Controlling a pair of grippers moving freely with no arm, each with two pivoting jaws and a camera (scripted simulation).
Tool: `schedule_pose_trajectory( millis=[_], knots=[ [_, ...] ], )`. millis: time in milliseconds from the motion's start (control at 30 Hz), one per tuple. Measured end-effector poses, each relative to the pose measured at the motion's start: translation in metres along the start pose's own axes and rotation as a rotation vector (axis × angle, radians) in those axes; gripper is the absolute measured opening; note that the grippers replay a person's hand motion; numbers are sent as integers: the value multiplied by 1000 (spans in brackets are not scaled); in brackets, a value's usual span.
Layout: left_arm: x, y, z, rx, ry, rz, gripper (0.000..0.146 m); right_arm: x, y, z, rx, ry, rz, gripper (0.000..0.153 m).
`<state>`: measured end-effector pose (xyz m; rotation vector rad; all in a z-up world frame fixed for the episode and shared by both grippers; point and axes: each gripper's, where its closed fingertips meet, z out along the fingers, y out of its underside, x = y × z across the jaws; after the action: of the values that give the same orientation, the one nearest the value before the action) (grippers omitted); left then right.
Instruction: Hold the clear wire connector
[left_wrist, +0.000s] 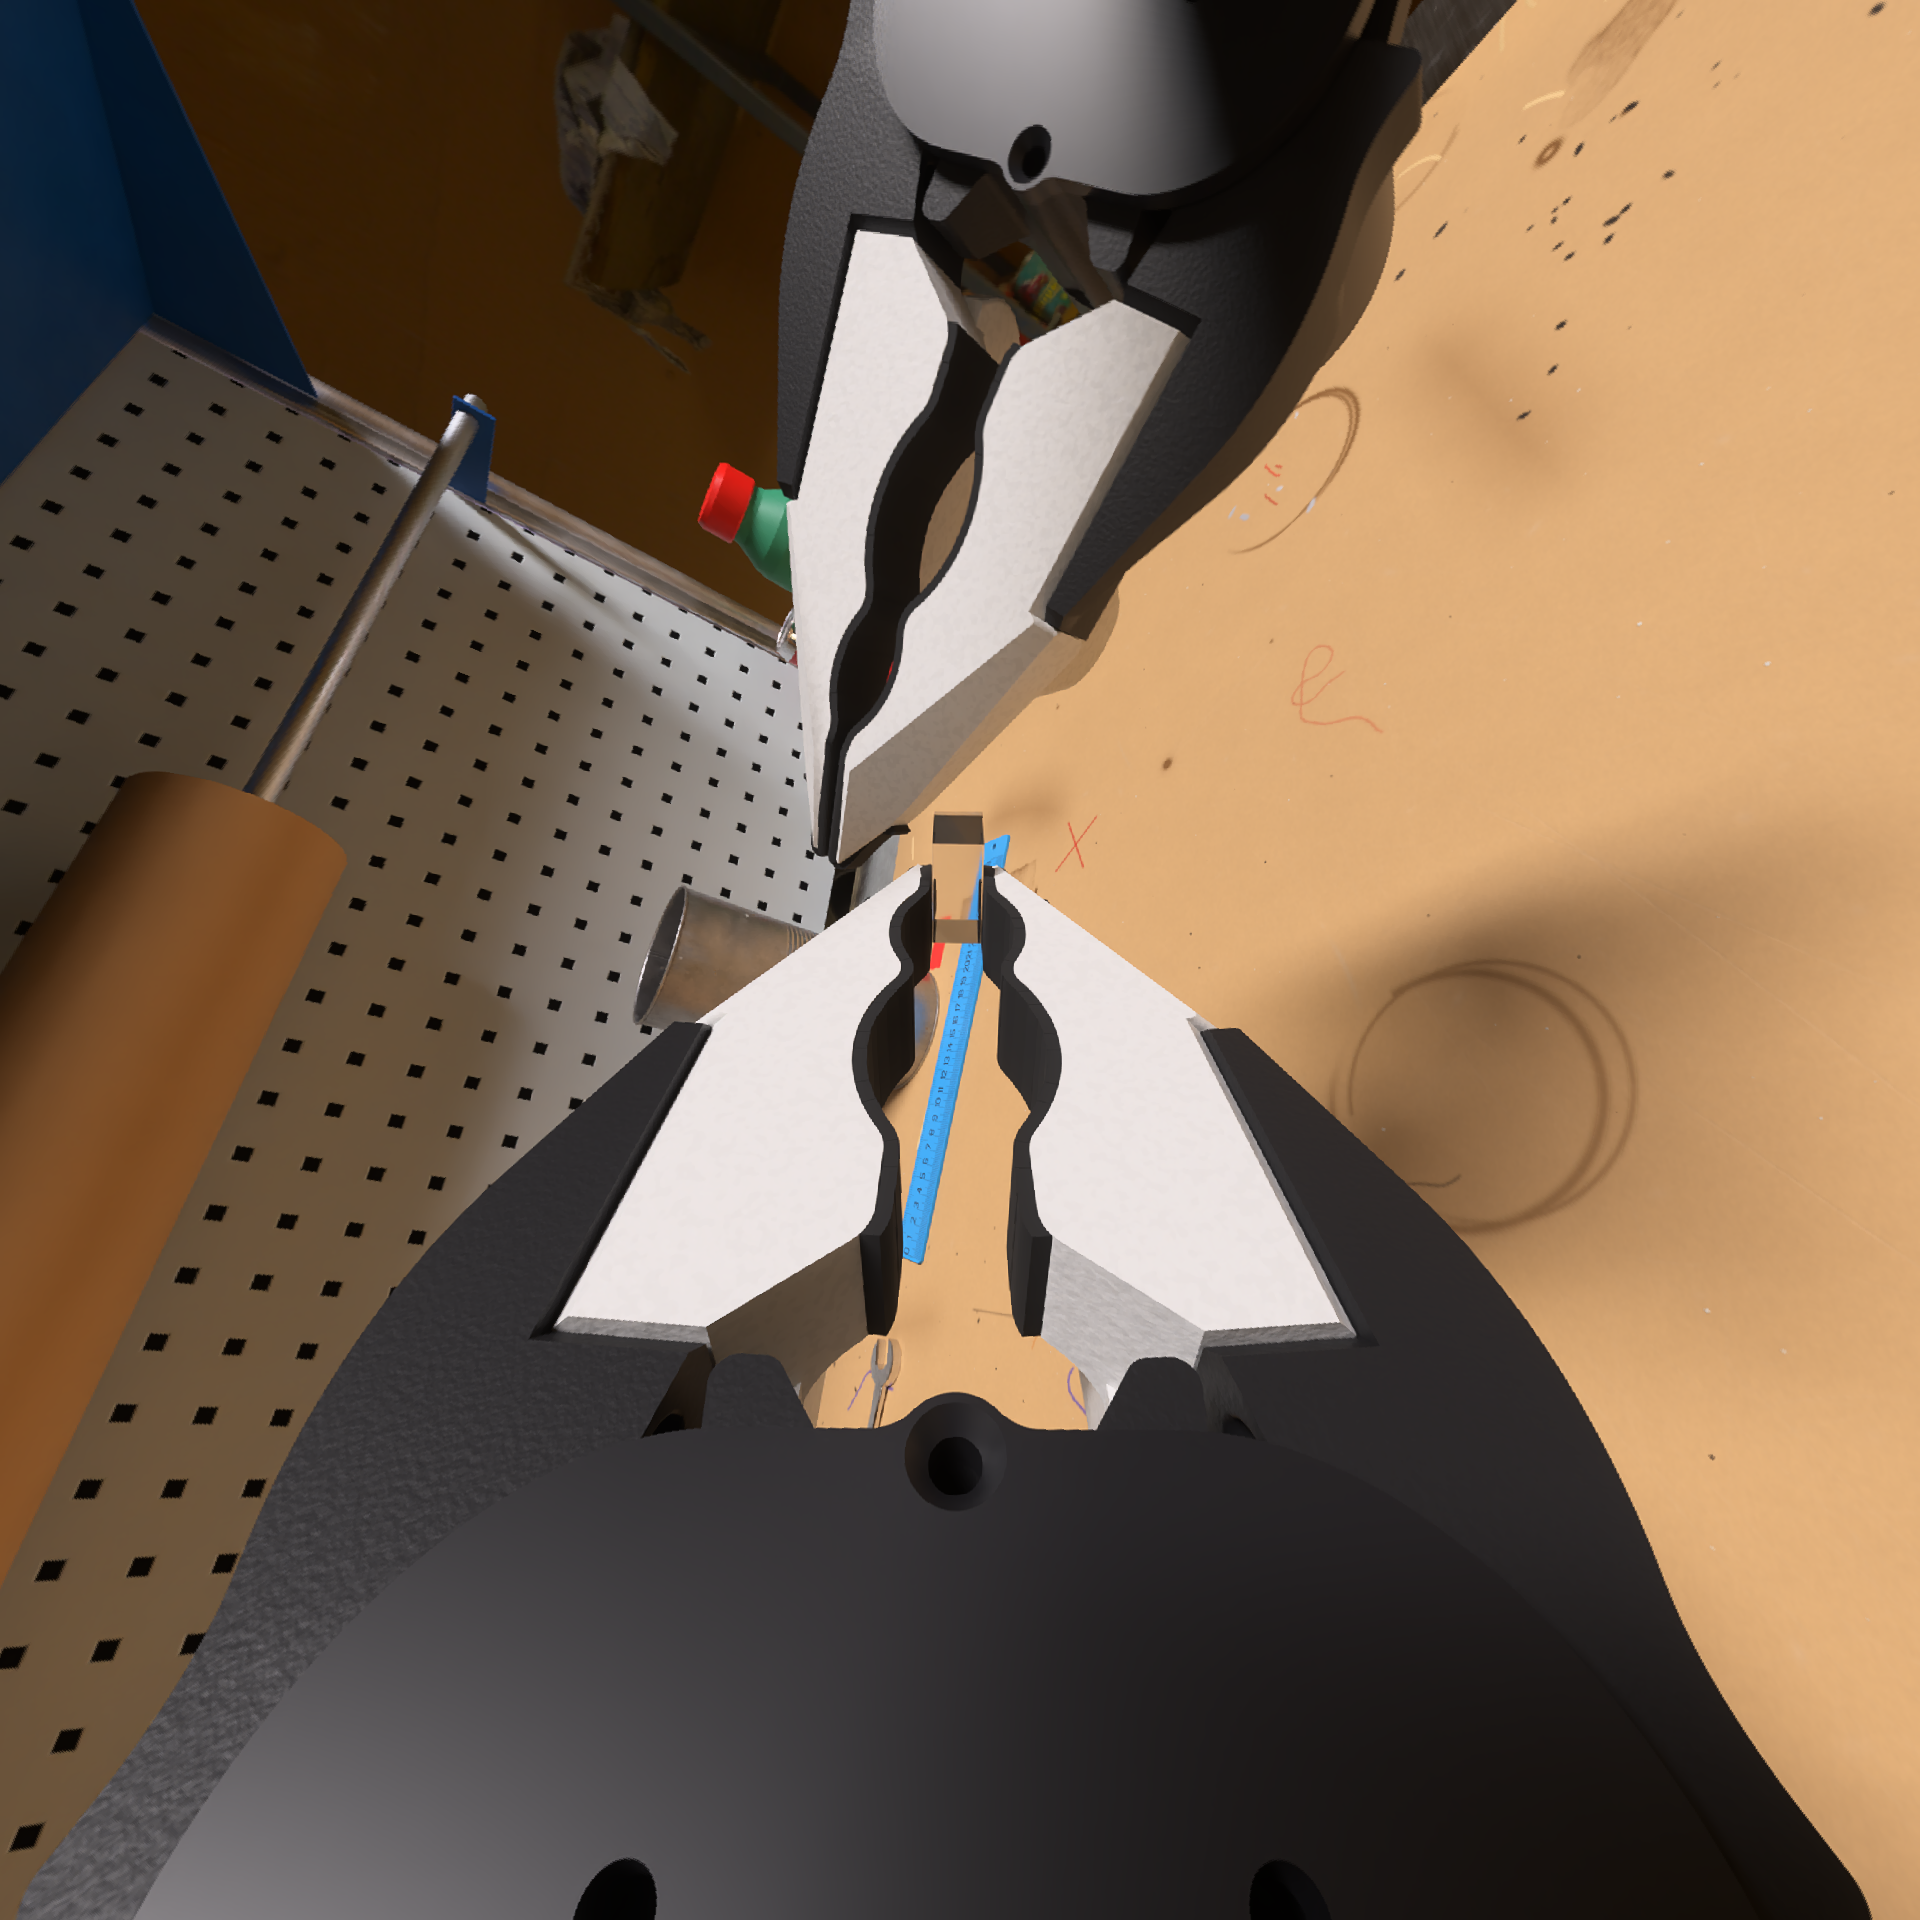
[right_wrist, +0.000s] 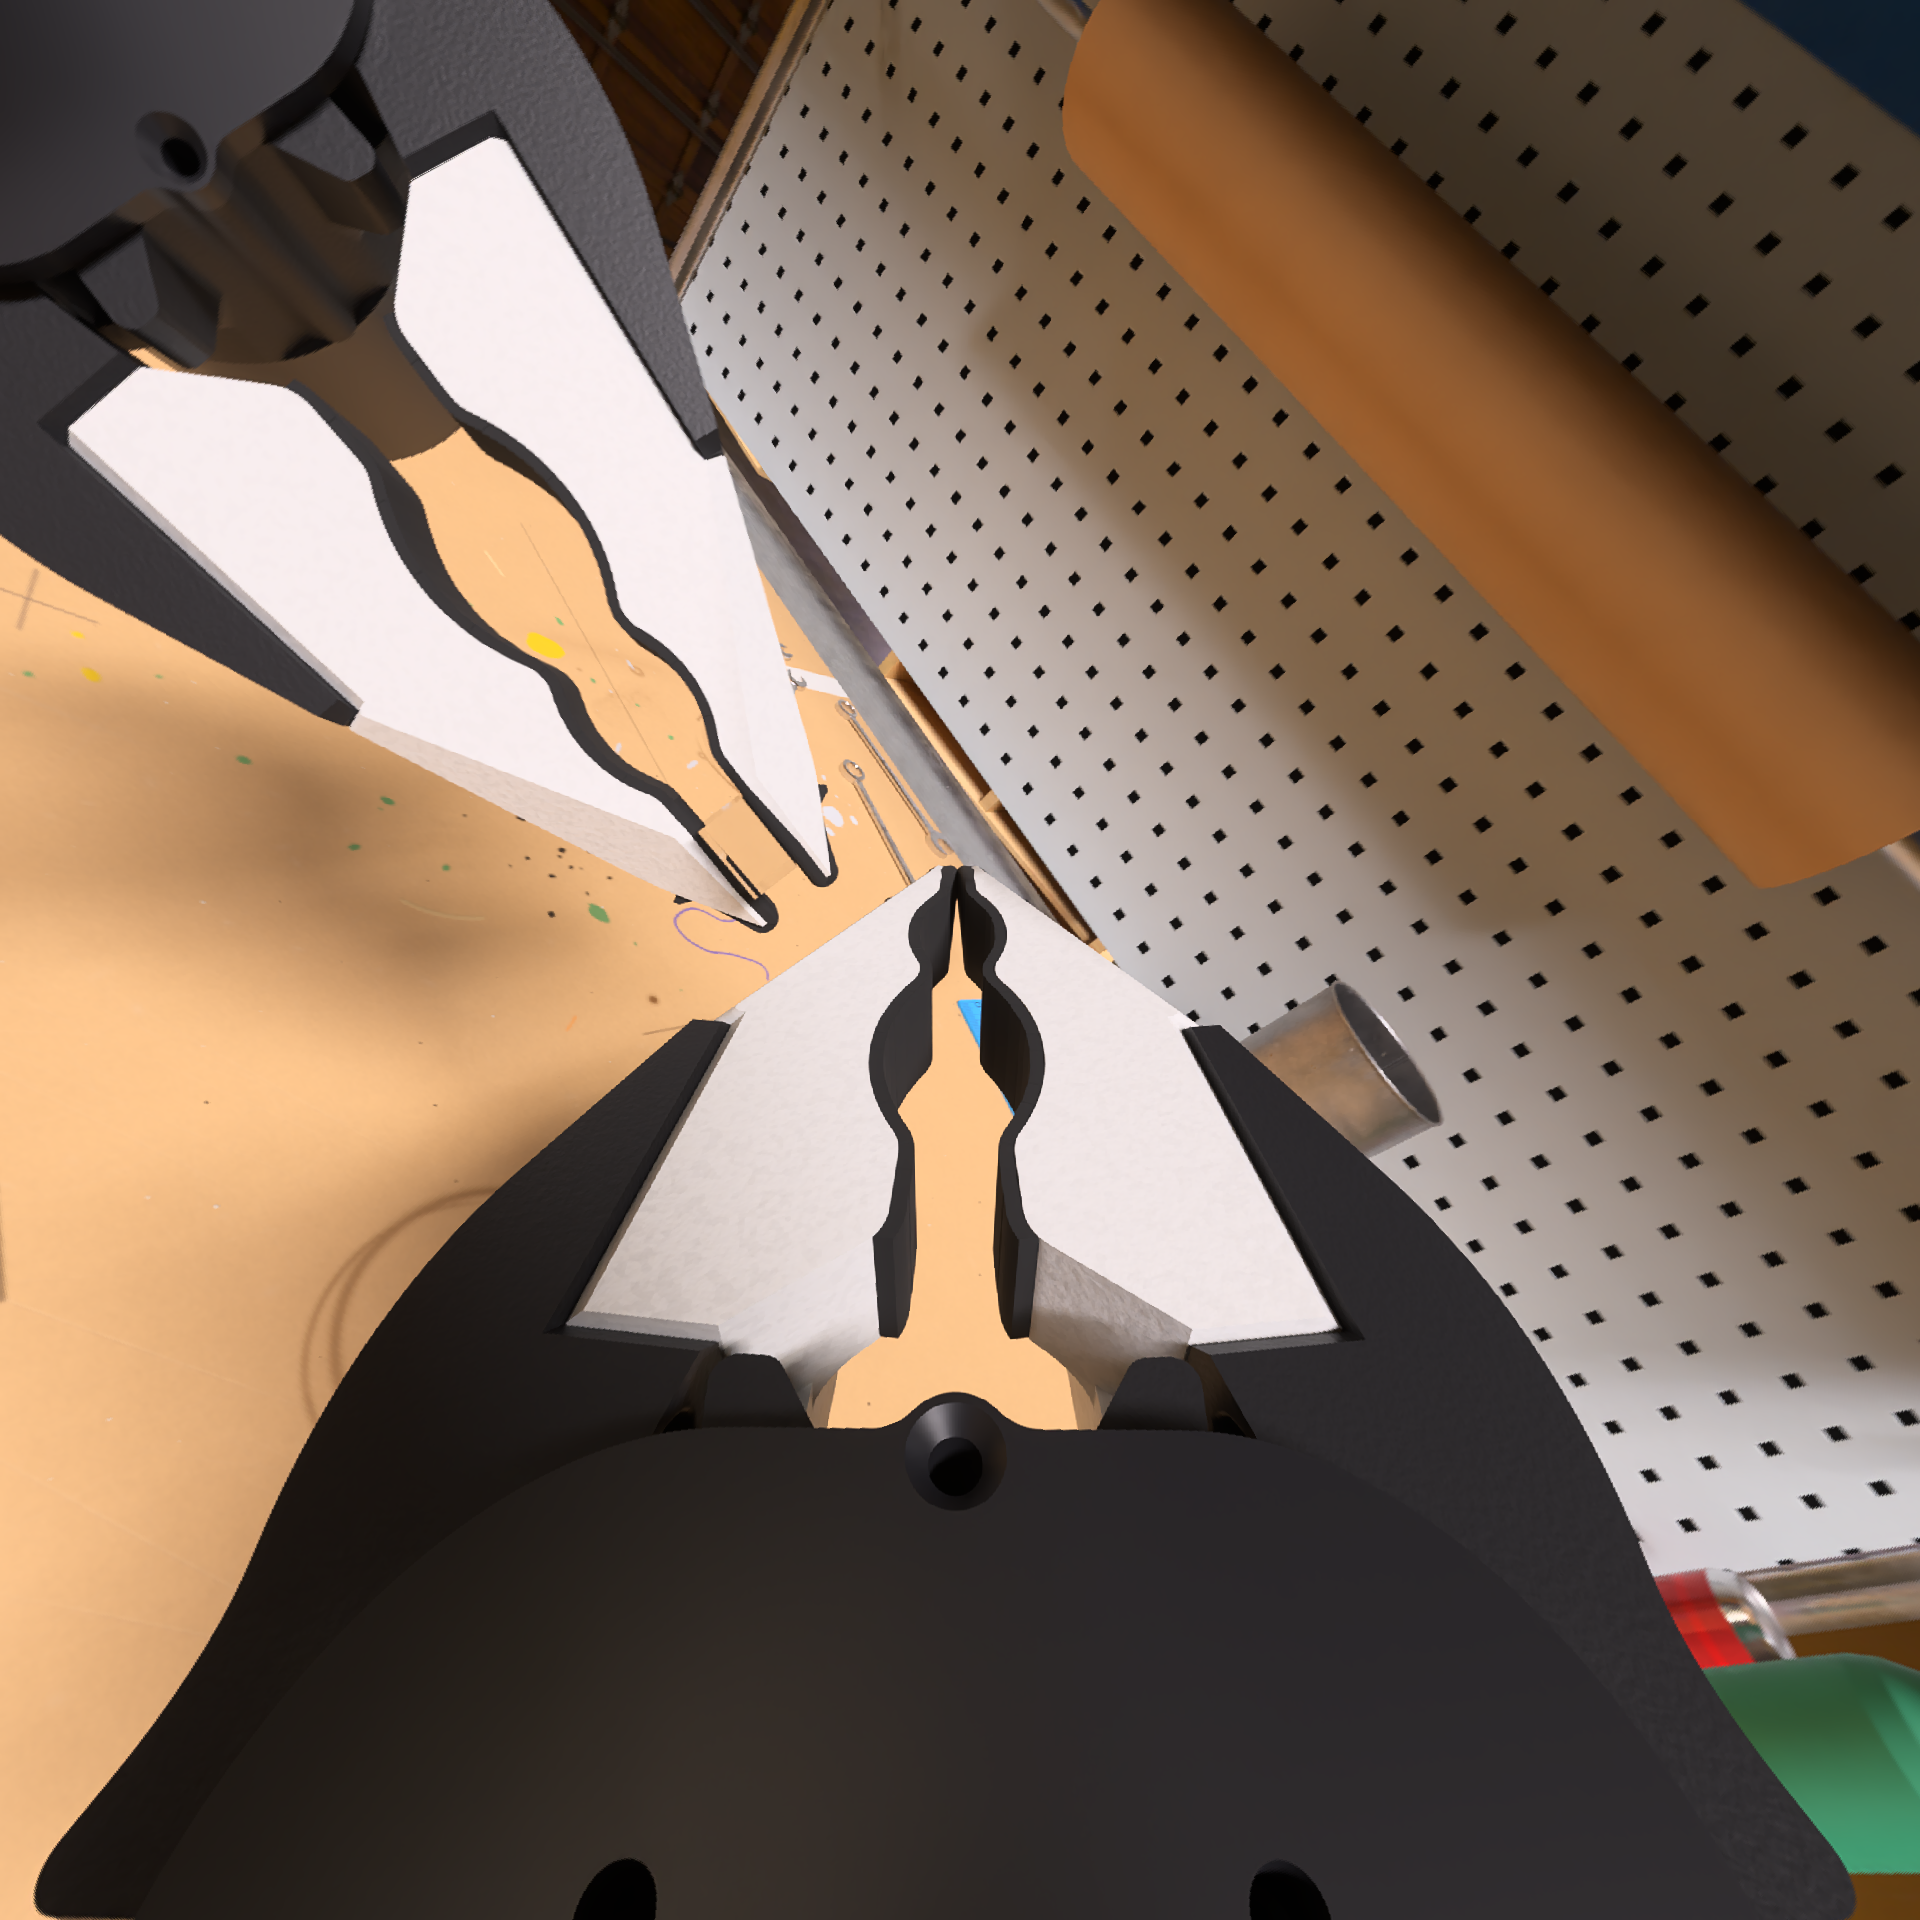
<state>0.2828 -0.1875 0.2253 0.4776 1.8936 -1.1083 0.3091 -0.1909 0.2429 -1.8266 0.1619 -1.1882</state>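
Observation:
The clear wire connector is a small see-through block with dark bands and a red bit at its near end. My left gripper is shut on it at the fingertips and holds it just above the tan workbench. In the right wrist view the connector shows between the left gripper's tips. My right gripper is shut with its tips touching and nothing visible between them. Its tips sit just left of the connector, very close to the left gripper's tips.
A white pegboard stands along the bench edge, with a brown paper roll on a rod. A metal cup, a green bottle with a red cap, a blue ruler and thin wrenches lie nearby.

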Motion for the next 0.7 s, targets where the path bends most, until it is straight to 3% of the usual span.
schedule_pose_trajectory(
  millis=[133, 267, 700],
  knots=[
    [-2, -1, -1, 2, -5, 1, 8, -1, -3, 0, 10, 6, -23, 0],
    [-2, 0, -1, 3, -4, 2, 8, 2, -3, -1, 24, -10, 44, 6],
    [-5, 2, -1, -6, -8, -12, 8, 2, -5, -4, 39, -38, 65, 0]
  ],
)
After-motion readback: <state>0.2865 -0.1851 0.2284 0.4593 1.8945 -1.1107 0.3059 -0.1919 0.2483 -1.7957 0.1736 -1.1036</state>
